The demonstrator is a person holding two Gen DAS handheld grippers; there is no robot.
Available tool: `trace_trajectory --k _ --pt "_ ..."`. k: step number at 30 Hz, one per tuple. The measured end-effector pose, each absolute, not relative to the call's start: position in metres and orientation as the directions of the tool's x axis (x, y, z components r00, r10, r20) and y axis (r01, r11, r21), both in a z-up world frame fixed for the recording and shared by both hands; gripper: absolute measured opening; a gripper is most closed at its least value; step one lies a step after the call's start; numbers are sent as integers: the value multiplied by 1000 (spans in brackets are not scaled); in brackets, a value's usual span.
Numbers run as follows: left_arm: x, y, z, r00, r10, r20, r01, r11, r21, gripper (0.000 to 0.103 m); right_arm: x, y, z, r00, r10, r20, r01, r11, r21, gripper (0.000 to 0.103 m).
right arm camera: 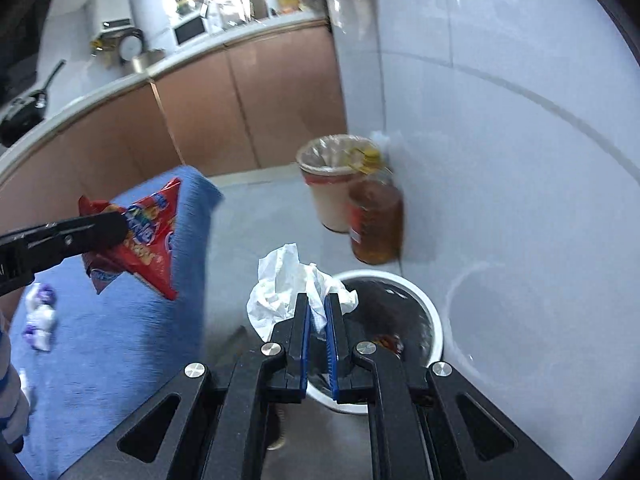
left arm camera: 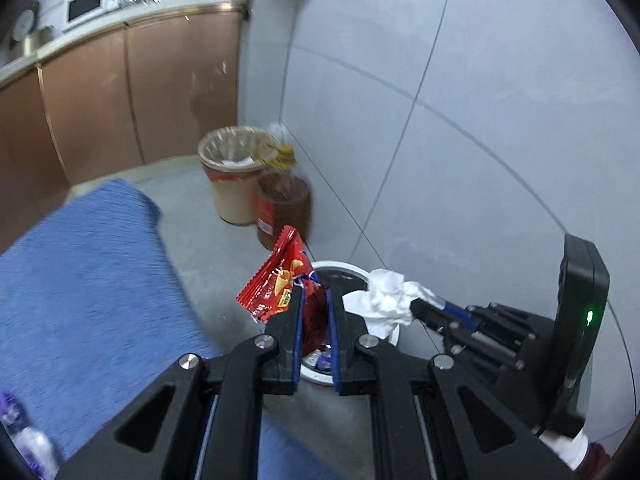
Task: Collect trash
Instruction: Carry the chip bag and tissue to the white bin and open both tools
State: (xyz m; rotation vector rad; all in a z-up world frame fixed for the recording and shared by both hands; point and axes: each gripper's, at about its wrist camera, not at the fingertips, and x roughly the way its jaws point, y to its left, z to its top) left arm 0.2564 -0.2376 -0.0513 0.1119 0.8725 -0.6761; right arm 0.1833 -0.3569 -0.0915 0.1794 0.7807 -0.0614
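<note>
Left wrist view, lower centre: left gripper [left arm camera: 314,300] jaws clamp a red snack bag [left arm camera: 280,280]; right gripper [right arm camera: 318,308] jaws clamp a white tissue [right arm camera: 284,284] above the white bin [right arm camera: 434,320].

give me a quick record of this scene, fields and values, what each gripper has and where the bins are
left gripper: shut on red snack bag
right gripper: shut on white tissue
white bin: on the floor by the wall, below both grippers, some trash already inside
lined bin: farther back in the corner, beside the amber bottle
blue mat: on the floor left of the white bin
small wrapper: lying on the blue mat, not yet picked up
</note>
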Motion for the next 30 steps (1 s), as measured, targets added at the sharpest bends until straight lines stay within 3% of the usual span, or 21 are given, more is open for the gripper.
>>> trace_trajectory --k 17,20,22,25,30 --pt "320 -317 -149 307 -452 -838 544 805 -235 13 231 -398 -171 579 -98 -810 254 965 65 10" --pt "320 -320 -155 295 -458 -838 543 802 -248 14 234 -401 -178 561 -120 -819 268 962 43 18" --pt "321 -320 -158 291 -465 -836 536 803 -260 25 234 -403 -181 556 -125 -822 273 961 39 27" --pt "323 -318 -157 298 -478 -826 530 803 -273 41 232 -406 -184 548 -135 -826 281 959 30 28" --pt "317 -311 -147 311 -492 -813 531 799 -281 41 230 -408 -181 551 -141 -823 289 957 29 31"
